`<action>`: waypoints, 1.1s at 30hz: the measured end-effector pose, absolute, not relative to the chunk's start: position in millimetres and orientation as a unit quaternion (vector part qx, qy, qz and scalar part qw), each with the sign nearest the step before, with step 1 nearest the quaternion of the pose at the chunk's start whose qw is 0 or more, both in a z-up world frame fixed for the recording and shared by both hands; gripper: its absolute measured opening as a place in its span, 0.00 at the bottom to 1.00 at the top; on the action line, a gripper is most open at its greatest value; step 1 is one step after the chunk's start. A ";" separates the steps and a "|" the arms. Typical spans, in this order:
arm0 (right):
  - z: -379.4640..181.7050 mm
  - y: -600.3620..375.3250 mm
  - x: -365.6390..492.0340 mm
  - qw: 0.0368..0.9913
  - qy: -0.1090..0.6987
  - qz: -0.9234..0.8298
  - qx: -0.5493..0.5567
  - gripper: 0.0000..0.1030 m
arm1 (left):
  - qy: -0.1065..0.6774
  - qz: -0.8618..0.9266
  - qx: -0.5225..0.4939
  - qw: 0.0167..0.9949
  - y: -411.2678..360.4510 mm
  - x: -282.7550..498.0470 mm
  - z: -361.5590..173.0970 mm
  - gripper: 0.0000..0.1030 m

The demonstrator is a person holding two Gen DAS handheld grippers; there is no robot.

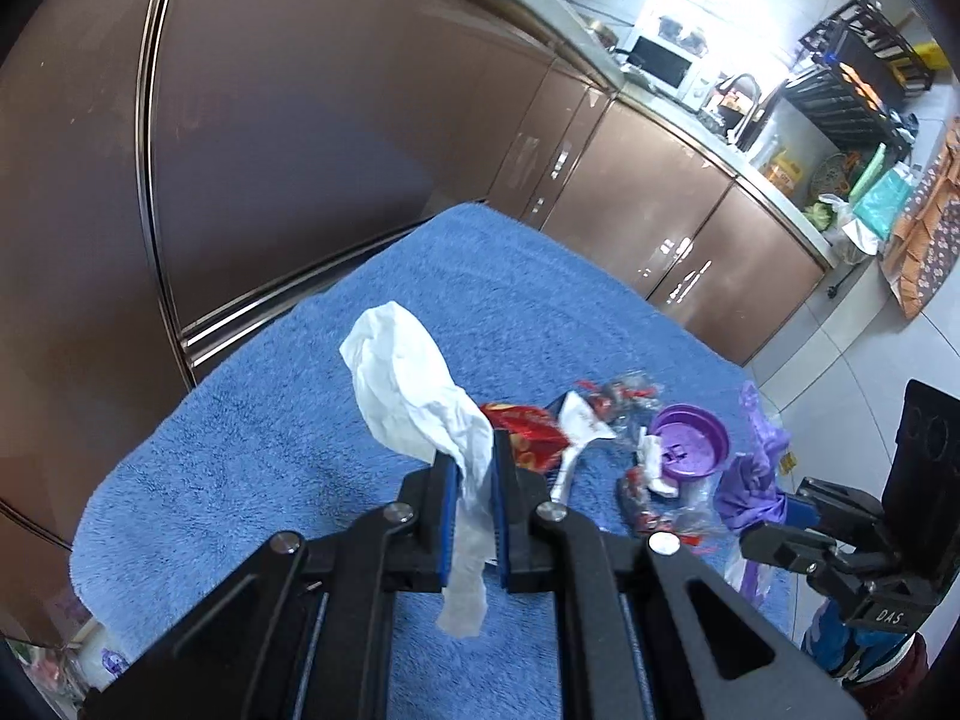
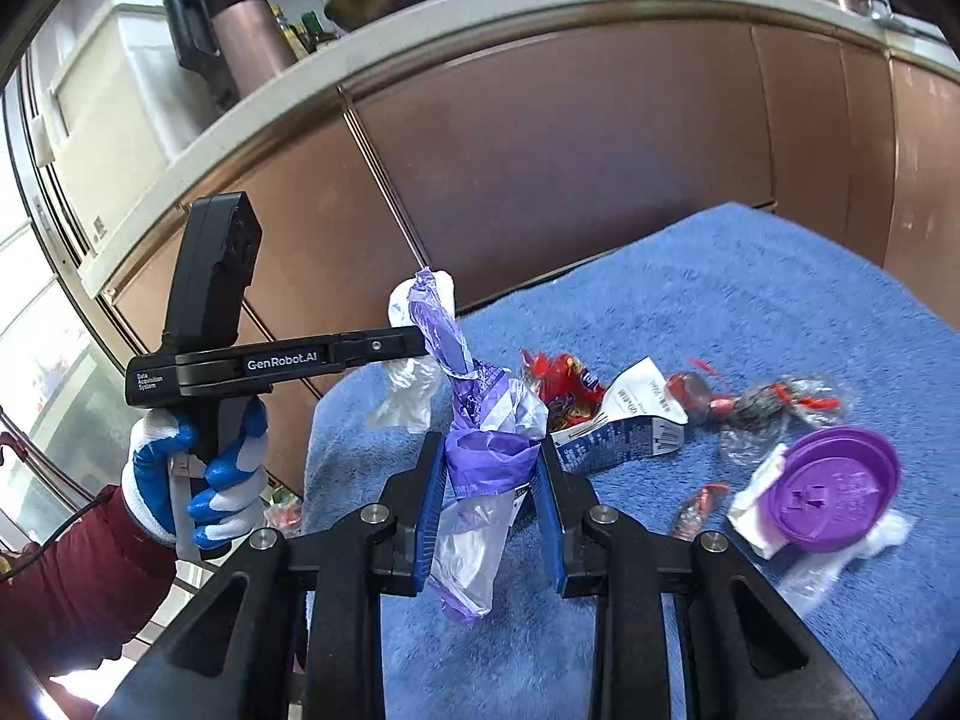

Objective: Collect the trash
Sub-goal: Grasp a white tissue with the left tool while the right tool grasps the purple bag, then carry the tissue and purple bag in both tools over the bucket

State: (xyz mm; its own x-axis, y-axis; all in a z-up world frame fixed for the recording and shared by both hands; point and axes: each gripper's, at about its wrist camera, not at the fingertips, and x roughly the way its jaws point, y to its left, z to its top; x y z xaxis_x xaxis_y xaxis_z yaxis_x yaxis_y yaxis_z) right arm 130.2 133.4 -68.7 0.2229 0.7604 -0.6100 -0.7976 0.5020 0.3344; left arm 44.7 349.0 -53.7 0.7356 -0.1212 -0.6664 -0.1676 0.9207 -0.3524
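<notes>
Your left tongs are pinched shut on a crumpled white tissue, most of it standing up above the pads and a thin tail hanging below. Your right tongs are clamped on a bunched purple plastic bag — it twists upward past the pads, with a pale, clear part drooping under them. Both pieces hang over the blue towel that covers the surface.

Judging by this, the step in hand is carrying both pieces off to wherever the trash goes; no bin shows in either view. Keep both grips firm and move smoothly: the tissue is held only by a narrow neck, so a jerk could tear it or let it slip. Watch the bag's loose tail, which could catch on the litter below.

The remaining trash lies on the towel, ahead of and to the right of both tongs: a red snack wrapper, a flattened small carton, a few red-and-clear candy wrappers and a purple plastic lid resting on white scraps — all near each other, none touching the tongs.
</notes>
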 end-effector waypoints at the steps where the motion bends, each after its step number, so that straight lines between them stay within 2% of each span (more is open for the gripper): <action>1: -62.8 126.2 125.8 0.786 0.369 0.496 -0.024 0.28 | 0.360 0.010 -0.194 0.913 344.1 42.4 -47.4 0.09; 21: 4.6 -16.9 97.4 0.866 0.288 0.407 0.033 0.27 | 0.331 -0.071 -0.103 0.935 225.6 46.5 31.0 0.09; 33: 3.3 -128.4 103.2 0.907 0.267 0.313 0.095 0.27 | 0.350 -0.146 -0.042 0.924 119.6 82.9 36.0 0.09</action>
State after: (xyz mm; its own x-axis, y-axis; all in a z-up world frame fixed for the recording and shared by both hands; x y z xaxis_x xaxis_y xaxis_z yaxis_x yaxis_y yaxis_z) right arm 103.2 -128.4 3.3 0.6618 0.6178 -0.4247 -0.5159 0.7863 0.3400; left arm 82.9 119.6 36.0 0.7119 -0.2992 -0.6354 0.2403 0.9539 -0.1800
